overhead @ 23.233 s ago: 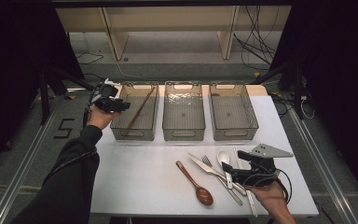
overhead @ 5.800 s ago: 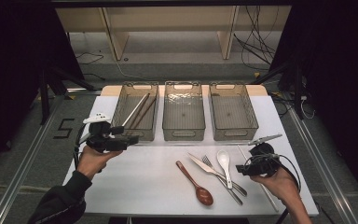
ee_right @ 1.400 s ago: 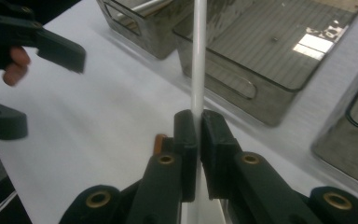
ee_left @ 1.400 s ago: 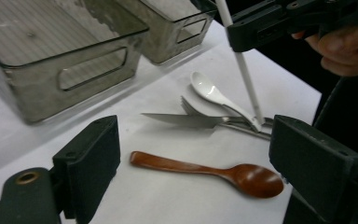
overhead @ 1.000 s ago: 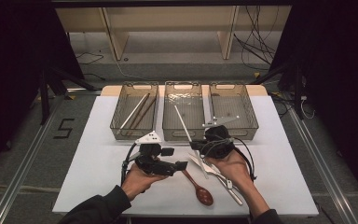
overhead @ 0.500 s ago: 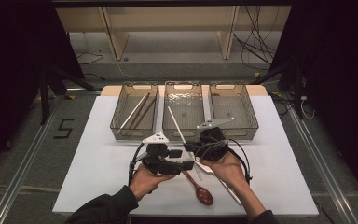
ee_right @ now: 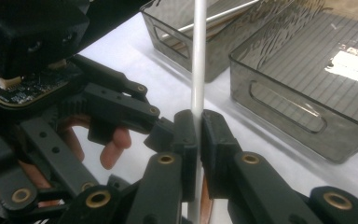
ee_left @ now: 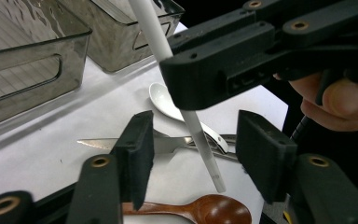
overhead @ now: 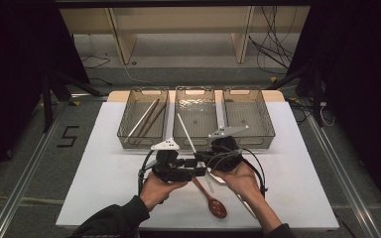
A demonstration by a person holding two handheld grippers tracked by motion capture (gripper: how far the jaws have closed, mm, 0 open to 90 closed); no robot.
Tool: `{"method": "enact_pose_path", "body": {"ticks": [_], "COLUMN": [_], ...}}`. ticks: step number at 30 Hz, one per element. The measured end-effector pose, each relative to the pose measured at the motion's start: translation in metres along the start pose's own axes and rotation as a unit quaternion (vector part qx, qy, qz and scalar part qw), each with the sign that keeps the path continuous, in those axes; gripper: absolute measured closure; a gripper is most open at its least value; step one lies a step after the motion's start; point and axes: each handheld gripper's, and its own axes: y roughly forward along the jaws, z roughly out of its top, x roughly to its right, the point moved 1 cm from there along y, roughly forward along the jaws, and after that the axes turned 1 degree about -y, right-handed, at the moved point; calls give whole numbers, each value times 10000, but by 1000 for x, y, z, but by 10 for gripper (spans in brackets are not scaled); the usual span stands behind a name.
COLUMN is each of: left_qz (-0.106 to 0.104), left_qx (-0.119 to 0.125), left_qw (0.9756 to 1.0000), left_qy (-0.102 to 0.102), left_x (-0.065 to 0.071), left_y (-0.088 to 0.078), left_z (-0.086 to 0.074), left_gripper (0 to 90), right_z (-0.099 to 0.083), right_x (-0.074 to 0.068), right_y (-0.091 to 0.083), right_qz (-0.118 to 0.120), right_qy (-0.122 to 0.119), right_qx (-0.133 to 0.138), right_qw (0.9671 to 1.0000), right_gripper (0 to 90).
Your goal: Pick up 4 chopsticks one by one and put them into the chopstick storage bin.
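My right gripper is shut on a white chopstick, which stands tilted above the table in front of the middle bin. My left gripper faces it from the left. Its jaws have just been closing, with the chopstick's lower end between them. A gap still shows on each side of the stick, so the pads do not press on it. In the high view the left gripper and the right gripper meet at the table's middle.
Three clear bins line the far edge: the left bin holds chopsticks, beside the middle bin and the right bin. A wooden spoon, a white spoon and a knife lie under the grippers.
The left gripper's jaws have narrowed around the chopstick's lower end. Both hands have stayed almost where they were, and the right gripper keeps its hold.
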Motion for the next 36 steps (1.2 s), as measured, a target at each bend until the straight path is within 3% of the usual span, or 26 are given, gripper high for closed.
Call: {"method": "enact_pose_path", "body": {"ticks": [24,28,31,33,36], "left_qz": [-182,-175,-96,-87,28], "left_qx": [16,1,-47,-78,-114], "left_qw": [9998,9996,9998,9997,9997], "left_qy": [-113,-220,-185,-195,-233], "left_x": [-4,-7,-5,-5,-12], "left_y": [-2,-4,-6,-7,-12], "left_z": [4,5,8,9,13], "left_gripper": [778,833,838,840,840], "right_z": [0,0,0,0,1], "right_x": [-1,-2,-2,-2,1], "right_y": [-2,-4,-4,-5,-9], "right_qz": [55,77,82,128,109], "right_qy": [14,2,9,11,0], "right_qx": [126,184,224,251,247], "right_qw": [9999,9998,9997,9996,9996], "right_gripper": [856,853,848,838,741]}}
